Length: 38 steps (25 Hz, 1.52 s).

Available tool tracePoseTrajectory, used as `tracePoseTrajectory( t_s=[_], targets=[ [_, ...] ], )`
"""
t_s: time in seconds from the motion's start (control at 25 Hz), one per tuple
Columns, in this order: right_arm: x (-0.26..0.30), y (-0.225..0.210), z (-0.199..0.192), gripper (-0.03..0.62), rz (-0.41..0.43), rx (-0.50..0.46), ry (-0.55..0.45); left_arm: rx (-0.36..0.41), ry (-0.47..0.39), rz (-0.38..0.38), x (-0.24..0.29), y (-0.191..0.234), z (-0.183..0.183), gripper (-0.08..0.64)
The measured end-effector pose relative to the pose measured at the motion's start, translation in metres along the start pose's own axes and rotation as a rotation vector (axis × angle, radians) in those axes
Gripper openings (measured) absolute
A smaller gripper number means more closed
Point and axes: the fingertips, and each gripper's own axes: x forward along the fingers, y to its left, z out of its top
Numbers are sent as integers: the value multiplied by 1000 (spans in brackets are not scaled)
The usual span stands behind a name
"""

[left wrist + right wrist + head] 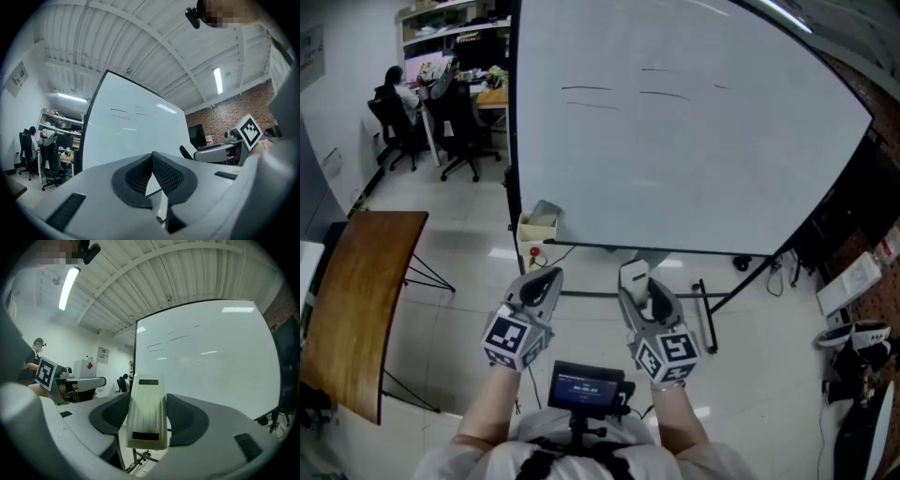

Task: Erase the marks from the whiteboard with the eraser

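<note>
While you stand back from the whiteboard [694,159], the main risk is in the grip. Your right gripper [647,298] is clamped on the eraser [147,409], its pads pressing the two long sides, and much of the eraser juts out past them. In my judgement a hard sideways stroke could twist it in the pads or lever it out. I cannot tell which face carries the felt, so check that before contact, or you may drag bare plastic over the board.

The marks [586,89] are a few thin lines high on the board, well apart from both grippers. Reaching up that far will likely weaken your pressure and leave streaks. The board stands on a frame with what looks like a castor [741,263], so a firm push may roll or rock it away from you.

Your left gripper [152,161] has its pads together with nothing between them. It looks free to steady the frame.

Only the head view shows the frame's legs on the floor, the gap between you and the board, and the wooden table [366,281] at your left. Only the right gripper view shows how the eraser sits between the pads. Only the left gripper view shows that those pads meet, and the brick wall [225,110] beyond
</note>
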Motion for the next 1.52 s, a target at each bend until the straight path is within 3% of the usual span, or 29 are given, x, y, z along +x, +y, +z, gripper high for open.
tracePoseTrajectory(
  t_s=[0.28,0.68,0.88,1.04,1.32,1.52],
  targets=[
    [6,-16,8,259,-44,-12,-23,30,-60,-31,13,-1,5,8],
    [54,-71,20,259,11,-20,-72,74,-15,11,88,9,-1,8],
    [82,-107,25,259,26,-25,-87,90,-42,43,129,19,2,8],
    [99,-131,35,259,17,-36,-95,131,-57,21,152,14,5,8],
    [126,-132,38,259,65,-79,-86,92,-54,65,169,32,4,8],
    [143,-130,60,259,9,-161,-108,109,-55,52,173,49,2,8]
  ],
)
